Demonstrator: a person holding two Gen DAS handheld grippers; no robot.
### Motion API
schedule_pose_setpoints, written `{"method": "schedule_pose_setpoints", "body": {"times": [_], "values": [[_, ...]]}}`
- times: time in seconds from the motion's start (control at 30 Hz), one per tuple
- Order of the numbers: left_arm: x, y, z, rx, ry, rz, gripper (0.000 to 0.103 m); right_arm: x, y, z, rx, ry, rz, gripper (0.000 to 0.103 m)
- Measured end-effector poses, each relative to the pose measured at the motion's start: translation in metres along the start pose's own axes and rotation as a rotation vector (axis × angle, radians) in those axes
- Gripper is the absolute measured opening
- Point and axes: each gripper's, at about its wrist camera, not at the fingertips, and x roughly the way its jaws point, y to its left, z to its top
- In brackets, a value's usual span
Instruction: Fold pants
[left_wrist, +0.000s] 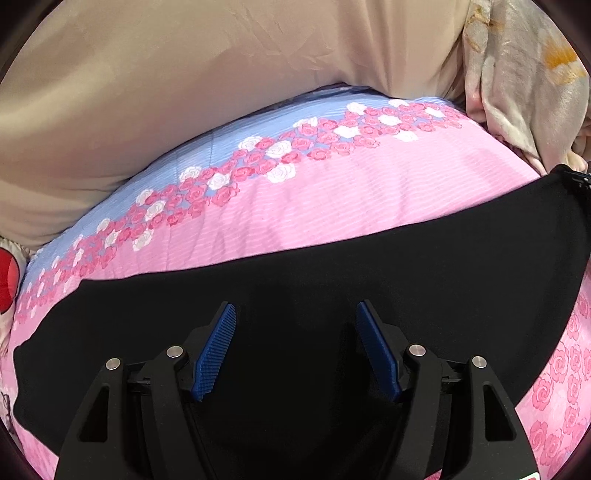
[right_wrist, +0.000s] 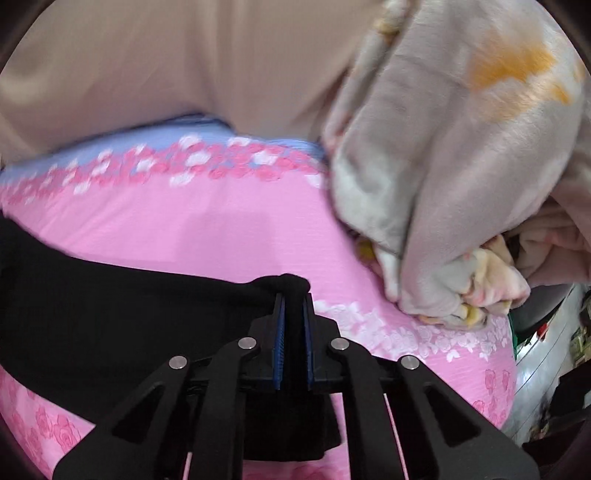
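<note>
Black pants (left_wrist: 332, 266) lie stretched across a pink rose-print bed sheet (left_wrist: 351, 192). My left gripper (left_wrist: 295, 314) hovers over the middle of the pants, its blue pads (left_wrist: 216, 354) wide apart and nothing pinched between them. In the right wrist view the pants (right_wrist: 110, 314) run off to the left. My right gripper (right_wrist: 293, 295) is shut on a bunched corner of the black fabric, which bulges above the fingertips. The far right end of the pants meets a black gripper part (left_wrist: 576, 181) at the edge of the left wrist view.
A beige pillow or headboard cushion (left_wrist: 184, 92) lines the far side of the bed. A crumpled grey blanket with orange and pink print (right_wrist: 461, 166) sits close to the right of my right gripper. The bed's edge and floor clutter (right_wrist: 546, 350) show at the right.
</note>
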Motion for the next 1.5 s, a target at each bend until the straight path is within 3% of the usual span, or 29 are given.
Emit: {"method": "schedule_pose_setpoints", "body": {"times": [0.07,0.1,0.17,0.27,0.3,0.4,0.43,0.63,0.67,0.77,0.8,0.83,0.93,1.0,1.13,1.33,1.5], "values": [[0.006,-0.005,0.0,0.008,0.002,0.007,0.067,0.033,-0.008,-0.014,0.015,0.081,-0.009,0.007],[0.008,-0.007,0.001,0.01,0.007,0.01,0.067,0.032,-0.011,-0.019,0.028,0.044,0.01,0.008],[0.012,-0.01,-0.002,0.019,0.021,0.017,0.067,0.023,-0.016,-0.013,0.086,0.039,0.071,0.024],[0.005,-0.007,-0.003,0.017,0.003,0.005,0.069,0.0,-0.021,-0.013,0.142,0.017,0.107,0.026],[0.003,-0.004,-0.004,0.009,0.0,0.004,0.071,-0.007,-0.025,-0.015,0.173,0.009,0.135,0.034],[-0.001,0.002,-0.007,-0.001,-0.006,0.016,0.071,-0.024,-0.036,-0.033,0.267,0.013,0.209,0.077],[-0.003,0.006,-0.009,-0.007,-0.01,0.025,0.071,-0.024,-0.037,-0.04,0.273,0.03,0.205,0.08],[-0.012,0.025,-0.019,-0.046,-0.005,0.04,0.072,0.003,-0.027,-0.062,0.292,0.132,0.19,0.08],[-0.014,0.028,-0.021,-0.048,-0.006,0.047,0.072,0.005,-0.021,-0.062,0.276,0.115,0.16,0.079],[-0.019,0.043,-0.027,-0.057,-0.016,0.087,0.072,0.005,-0.01,-0.057,0.267,0.101,0.128,0.045],[-0.02,0.048,-0.029,-0.062,-0.017,0.104,0.072,0.005,-0.011,-0.055,0.301,0.1,0.181,0.017],[-0.02,0.056,-0.032,-0.07,-0.015,0.12,0.072,0.006,-0.012,-0.054,0.337,0.102,0.218,0.017],[-0.018,0.08,-0.039,-0.115,0.004,0.14,0.072,0.001,0.001,-0.046,0.338,0.093,0.193,0.017],[-0.02,0.093,-0.044,-0.141,0.006,0.145,0.072,-0.013,0.015,-0.033,0.369,0.052,0.276,0.017],[-0.024,0.117,-0.053,-0.177,0.007,0.158,0.072,-0.038,0.067,0.007,0.306,-0.012,0.425,0.017],[-0.033,0.148,-0.067,-0.206,-0.007,0.192,0.072,-0.056,0.208,0.057,0.086,-0.004,0.644,0.017],[-0.038,0.18,-0.079,-0.237,-0.006,0.233,0.072,-0.042,0.33,0.06,-0.102,0.067,0.711,0.017]]}}
